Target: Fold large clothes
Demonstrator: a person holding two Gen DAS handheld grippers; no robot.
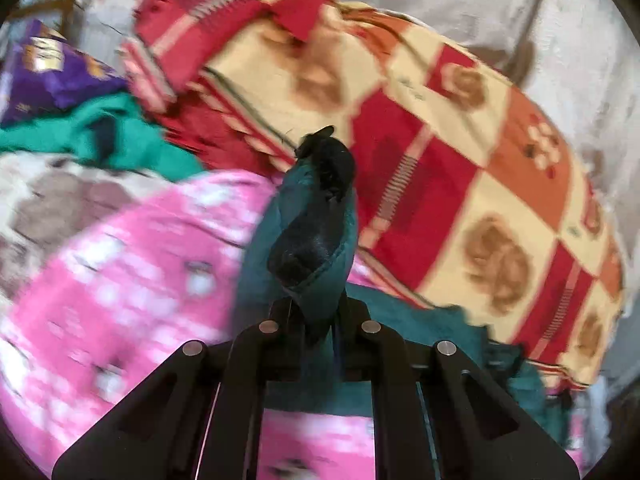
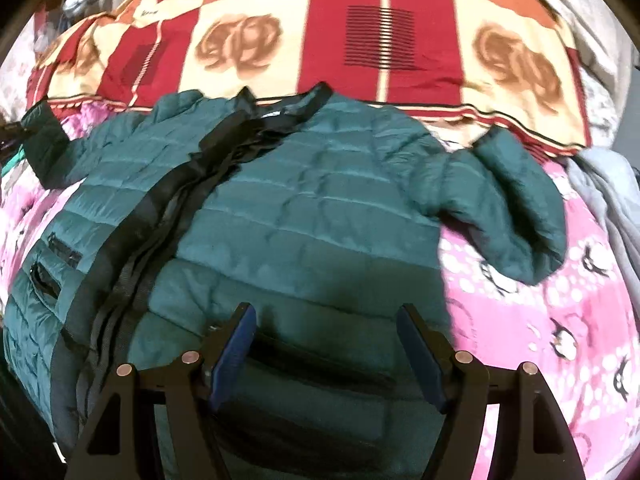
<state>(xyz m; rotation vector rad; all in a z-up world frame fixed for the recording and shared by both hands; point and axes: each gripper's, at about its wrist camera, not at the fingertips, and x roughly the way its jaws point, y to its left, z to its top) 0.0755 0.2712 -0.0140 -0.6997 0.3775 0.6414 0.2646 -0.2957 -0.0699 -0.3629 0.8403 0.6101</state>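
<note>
A dark teal quilted puffer jacket [image 2: 304, 208] lies spread front-up on a pink penguin blanket [image 2: 552, 320], with its black zipper placket running down the left of centre and its right sleeve [image 2: 516, 216] bent outward. My right gripper [image 2: 326, 344] is open and empty, hovering over the jacket's lower front, blue pads apart. In the left wrist view my left gripper [image 1: 320, 320] is shut on a sleeve end of the jacket [image 1: 316, 216], whose black lining shows at the cuff, lifted above the blanket. The far left sleeve [image 2: 42, 144] is raised at the left edge.
A red, cream and orange checked blanket [image 2: 360, 32] with rose prints lies beyond the jacket. A green garment [image 1: 116, 132] and a purple packet [image 1: 52, 72] lie at the left. Grey cloth [image 2: 612, 200] is bunched at the right.
</note>
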